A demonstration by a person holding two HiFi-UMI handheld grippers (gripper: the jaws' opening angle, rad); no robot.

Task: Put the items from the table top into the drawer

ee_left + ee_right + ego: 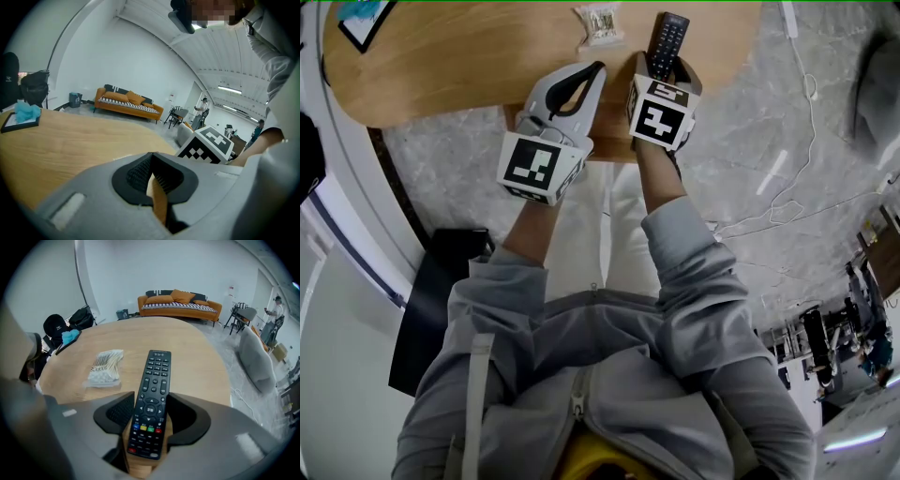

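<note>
Round wooden tabletop [459, 70]: the right gripper [664, 70] has its fingers clamped on the TV remote control [669, 36], likely to lift it for stowing. The left gripper [594, 73] waits with its fingers together, empty.

This was a large open hall, part workspace and part lounge. A curved white ribbed ceiling [220, 51] carried long strip lights [229, 88]. An orange fabric sofa with striped cushions [129, 104] stood against the plain white wall, with dark metal chairs [174, 115] beside it (people stood further back, too small to describe). Loose white cables [811, 89] trailed over the pale grey marbled floor [741, 122] beside the round light-wood table [70, 140].
</note>
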